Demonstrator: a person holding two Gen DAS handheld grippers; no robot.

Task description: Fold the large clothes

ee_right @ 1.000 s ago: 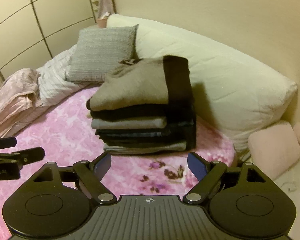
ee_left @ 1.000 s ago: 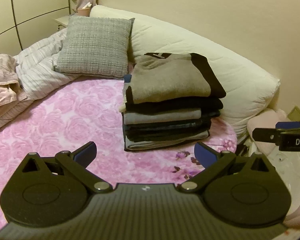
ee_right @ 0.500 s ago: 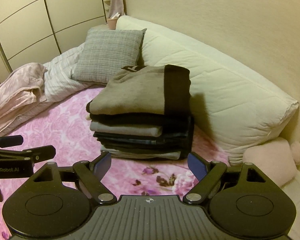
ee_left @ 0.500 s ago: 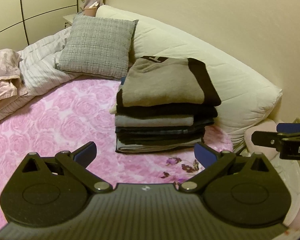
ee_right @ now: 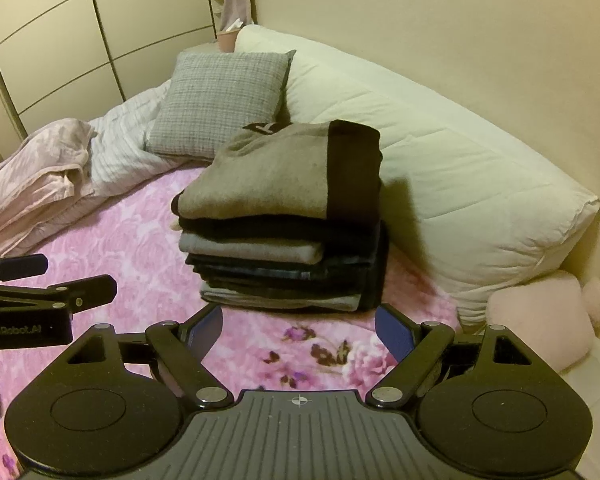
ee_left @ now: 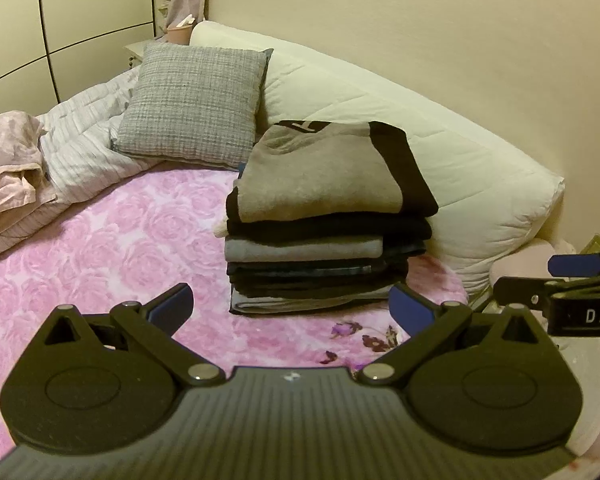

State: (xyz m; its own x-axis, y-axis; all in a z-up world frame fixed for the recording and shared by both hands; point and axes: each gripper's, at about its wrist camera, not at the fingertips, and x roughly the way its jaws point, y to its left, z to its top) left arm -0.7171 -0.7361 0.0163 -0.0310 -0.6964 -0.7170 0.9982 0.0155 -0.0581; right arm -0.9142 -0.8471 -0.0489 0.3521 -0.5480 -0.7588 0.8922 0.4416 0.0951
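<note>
A stack of several folded clothes (ee_left: 324, 224) (ee_right: 283, 232) stands on the pink rose bedspread (ee_left: 99, 248) (ee_right: 139, 248), topped by a grey-brown garment with a black band (ee_left: 324, 176) (ee_right: 267, 176). My left gripper (ee_left: 291, 308) hangs open in front of the stack, nothing between its blue-padded fingers. My right gripper (ee_right: 297, 326) is open too, just short of the stack's near edge and apart from it. Each gripper shows at the edge of the other's view: the right gripper (ee_left: 572, 280), the left gripper (ee_right: 39, 284).
A long white bolster (ee_left: 440, 152) (ee_right: 440, 168) lies behind the stack against the wall. A grey checked cushion (ee_left: 195, 104) (ee_right: 223, 96) leans at its left end. A striped duvet (ee_left: 83, 144) and pink blanket (ee_right: 31, 180) are bunched at the left. A pink plush toy (ee_right: 540, 320) sits at the right.
Both grippers have drawn back and risen a little from the stack, so it sits further off and more of the wall and wardrobe shows. Both stay open and empty.
</note>
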